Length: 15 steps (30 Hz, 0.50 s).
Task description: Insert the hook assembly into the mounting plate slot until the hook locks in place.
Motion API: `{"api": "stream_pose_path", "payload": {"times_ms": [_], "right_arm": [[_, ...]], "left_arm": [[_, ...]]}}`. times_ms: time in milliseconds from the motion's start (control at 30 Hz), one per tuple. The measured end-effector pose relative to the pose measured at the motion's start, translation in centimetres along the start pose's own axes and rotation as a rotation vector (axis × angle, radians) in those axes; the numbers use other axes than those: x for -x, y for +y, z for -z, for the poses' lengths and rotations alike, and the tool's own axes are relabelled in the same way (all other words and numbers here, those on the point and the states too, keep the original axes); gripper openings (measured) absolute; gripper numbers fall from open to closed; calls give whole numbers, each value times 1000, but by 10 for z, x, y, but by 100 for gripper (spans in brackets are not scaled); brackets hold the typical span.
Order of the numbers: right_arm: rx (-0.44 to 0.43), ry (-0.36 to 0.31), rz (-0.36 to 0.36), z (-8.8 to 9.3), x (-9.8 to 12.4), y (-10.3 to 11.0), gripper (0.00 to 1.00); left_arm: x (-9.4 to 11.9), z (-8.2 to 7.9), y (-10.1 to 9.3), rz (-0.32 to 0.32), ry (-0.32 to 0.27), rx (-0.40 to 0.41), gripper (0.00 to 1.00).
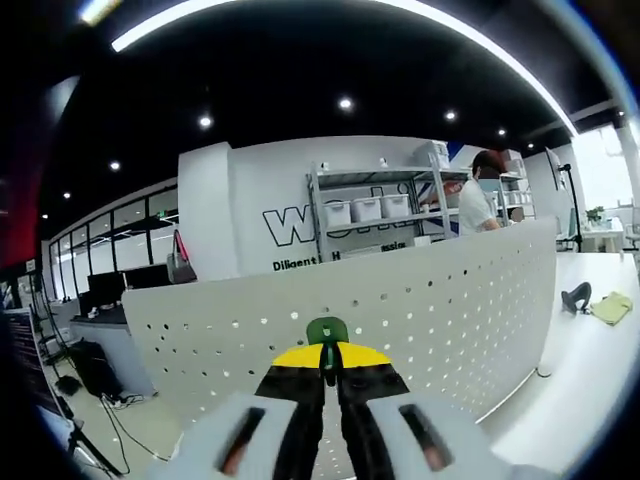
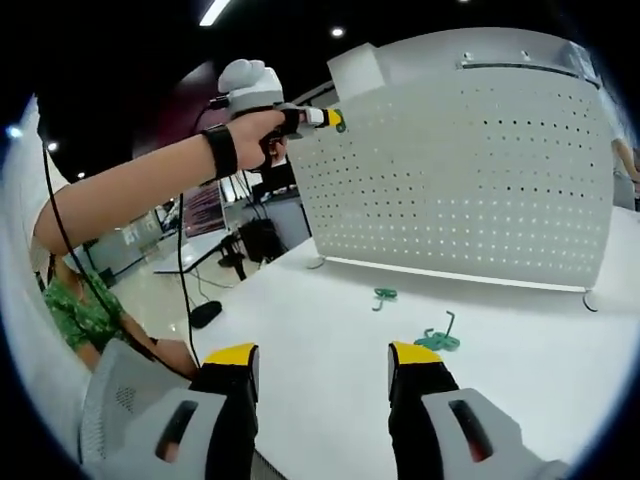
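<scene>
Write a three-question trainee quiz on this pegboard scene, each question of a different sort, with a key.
1. True or false: the left gripper is shut on a green hook held up against the perforated panel.
2. Multiple choice: in the right gripper view, the two spare green hooks are A) hanging on the panel, B) lying on the white table, C) between the right gripper's jaws.
3. Fill in: the right gripper is ____, with nothing between its jaws.

Key: 1 true; 2 B; 3 open.
</scene>
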State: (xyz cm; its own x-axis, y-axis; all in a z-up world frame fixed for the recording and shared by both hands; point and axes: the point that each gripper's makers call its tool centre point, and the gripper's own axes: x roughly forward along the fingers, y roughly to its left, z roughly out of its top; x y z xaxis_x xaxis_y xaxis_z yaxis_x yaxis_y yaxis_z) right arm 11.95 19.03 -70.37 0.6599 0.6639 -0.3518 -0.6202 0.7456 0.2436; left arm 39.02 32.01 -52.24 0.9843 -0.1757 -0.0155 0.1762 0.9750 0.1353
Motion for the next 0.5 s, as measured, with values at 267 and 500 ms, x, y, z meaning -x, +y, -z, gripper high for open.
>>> {"api": "stream_pose_path", "payload": {"times_ms": [267, 500], "right_arm": [[-12, 7, 4, 3, -2, -2, 51], [-13, 12, 2, 4, -1, -2, 51]], "left_arm": [[-14, -3, 12, -28, 5, -6, 4], [-19, -6, 14, -30, 9, 10, 4]]}}
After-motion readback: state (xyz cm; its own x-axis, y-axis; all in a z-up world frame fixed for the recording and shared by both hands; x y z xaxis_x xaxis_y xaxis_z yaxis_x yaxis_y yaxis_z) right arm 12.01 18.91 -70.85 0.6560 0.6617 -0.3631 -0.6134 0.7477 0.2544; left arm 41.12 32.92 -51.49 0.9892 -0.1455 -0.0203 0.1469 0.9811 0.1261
